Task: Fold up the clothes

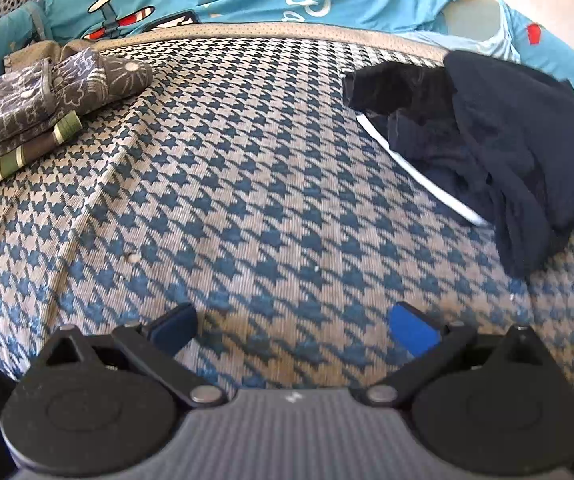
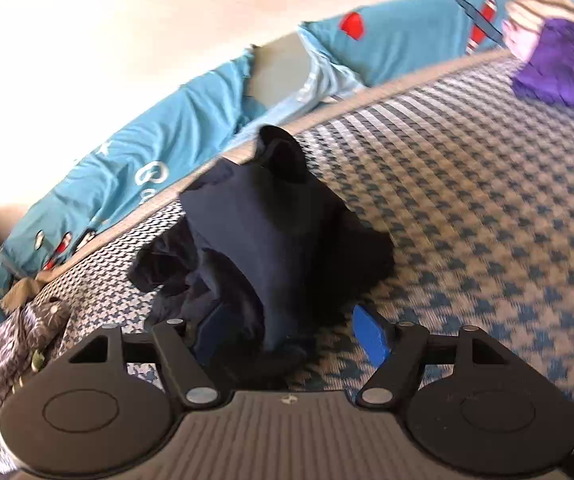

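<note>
Navy garment (image 2: 271, 240) bunched directly ahead of right gripper (image 2: 291, 340), between its parted jaws, unpinched; left gripper (image 1: 293, 328) spread, farther off.

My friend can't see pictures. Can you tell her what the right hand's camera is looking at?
A crumpled dark navy garment lies on a blue-and-tan houndstooth cover, reaching in between the open jaws of the right gripper. Behind it runs a turquoise sheet printed with planes, and something purple sits at the far right.
</note>
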The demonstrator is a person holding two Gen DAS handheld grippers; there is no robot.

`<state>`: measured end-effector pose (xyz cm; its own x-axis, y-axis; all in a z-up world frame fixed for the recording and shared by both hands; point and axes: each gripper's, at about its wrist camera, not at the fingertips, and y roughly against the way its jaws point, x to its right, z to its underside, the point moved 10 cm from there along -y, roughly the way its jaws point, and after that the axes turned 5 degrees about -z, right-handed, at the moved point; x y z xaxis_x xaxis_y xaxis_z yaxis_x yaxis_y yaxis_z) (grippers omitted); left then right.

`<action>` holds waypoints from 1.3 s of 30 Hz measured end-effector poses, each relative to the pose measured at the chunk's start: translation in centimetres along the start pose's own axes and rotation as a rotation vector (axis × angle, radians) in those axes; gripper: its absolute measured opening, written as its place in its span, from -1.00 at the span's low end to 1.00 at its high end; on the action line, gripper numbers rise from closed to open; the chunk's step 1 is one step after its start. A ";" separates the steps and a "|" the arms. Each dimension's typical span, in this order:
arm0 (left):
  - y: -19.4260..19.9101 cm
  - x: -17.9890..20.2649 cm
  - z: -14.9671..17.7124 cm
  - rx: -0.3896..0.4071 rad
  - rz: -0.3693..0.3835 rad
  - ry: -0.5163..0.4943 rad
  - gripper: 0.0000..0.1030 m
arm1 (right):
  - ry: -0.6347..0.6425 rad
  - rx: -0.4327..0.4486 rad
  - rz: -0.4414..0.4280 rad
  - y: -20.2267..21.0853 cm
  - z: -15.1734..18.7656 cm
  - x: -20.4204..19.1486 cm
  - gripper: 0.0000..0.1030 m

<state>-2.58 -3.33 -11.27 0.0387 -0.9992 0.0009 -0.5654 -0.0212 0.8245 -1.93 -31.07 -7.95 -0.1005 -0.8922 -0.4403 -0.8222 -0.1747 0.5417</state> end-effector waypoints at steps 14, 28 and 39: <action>-2.7 0.7 -4.4 -0.033 0.061 0.018 1.00 | 0.271 -0.050 0.038 -4.6 -2.7 -3.3 0.33; -5.4 4.3 -12.5 0.025 0.120 -0.097 1.00 | 0.215 -0.050 0.056 -7.3 -6.0 0.5 -0.72; -7.3 7.1 -12.1 -0.019 0.207 -0.088 1.00 | 0.053 -0.107 0.171 -7.2 -5.8 6.9 -0.71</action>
<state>11.81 -9.87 -10.45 -0.1488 -0.9813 0.1221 -0.5381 0.1840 0.8226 6.54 -38.39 -10.67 -0.2014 -0.9330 -0.2982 -0.7309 -0.0595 0.6799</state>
